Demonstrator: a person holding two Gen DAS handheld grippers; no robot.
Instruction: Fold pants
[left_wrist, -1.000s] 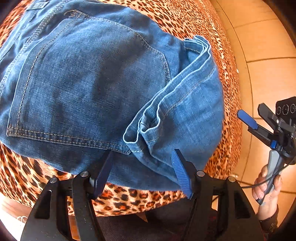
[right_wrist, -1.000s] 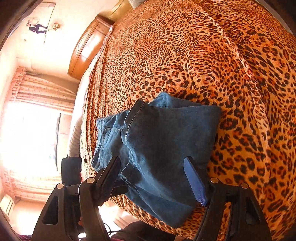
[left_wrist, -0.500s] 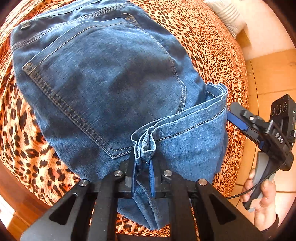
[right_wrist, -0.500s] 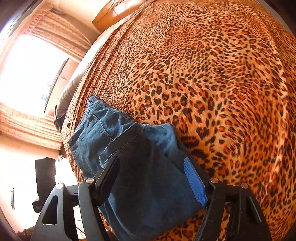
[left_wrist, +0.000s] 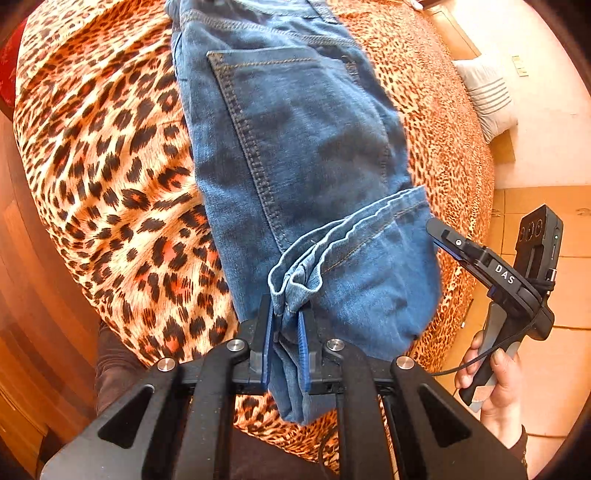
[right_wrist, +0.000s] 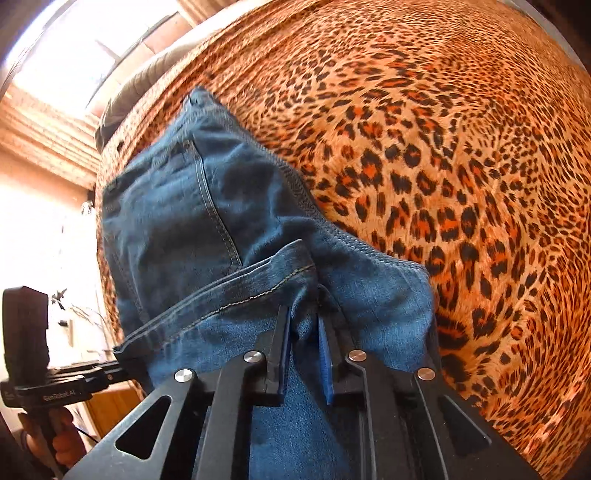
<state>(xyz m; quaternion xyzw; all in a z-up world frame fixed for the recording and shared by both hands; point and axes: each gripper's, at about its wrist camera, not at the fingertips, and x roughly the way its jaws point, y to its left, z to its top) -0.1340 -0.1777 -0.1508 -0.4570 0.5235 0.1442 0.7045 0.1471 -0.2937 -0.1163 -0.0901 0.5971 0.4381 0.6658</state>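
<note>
Blue jeans (left_wrist: 295, 147) lie folded on a leopard-print bed (left_wrist: 110, 166), back pocket up, with the leg hems folded onto the seat. My left gripper (left_wrist: 286, 321) is shut on the near left corner of the hem stack (left_wrist: 354, 229). My right gripper (right_wrist: 303, 332) is shut on the other hem corner of the jeans (right_wrist: 207, 221). In the left wrist view the right gripper (left_wrist: 432, 227) reaches the jeans' right edge, its tips hidden by cloth. In the right wrist view the left gripper's body (right_wrist: 55, 380) shows at the far left.
The bedspread (right_wrist: 443, 166) stretches far beyond the jeans. A striped pillow (left_wrist: 487, 96) lies at the bed's far right. Tiled floor (left_wrist: 546, 369) is to the right, a wooden bed frame (left_wrist: 29, 295) to the left, and a bright window (right_wrist: 74, 55) beyond.
My right gripper has shut on the jeans' hem corner; it was open half a second ago. My left gripper shut on the hem before that. Both views have swung round the jeans.
</note>
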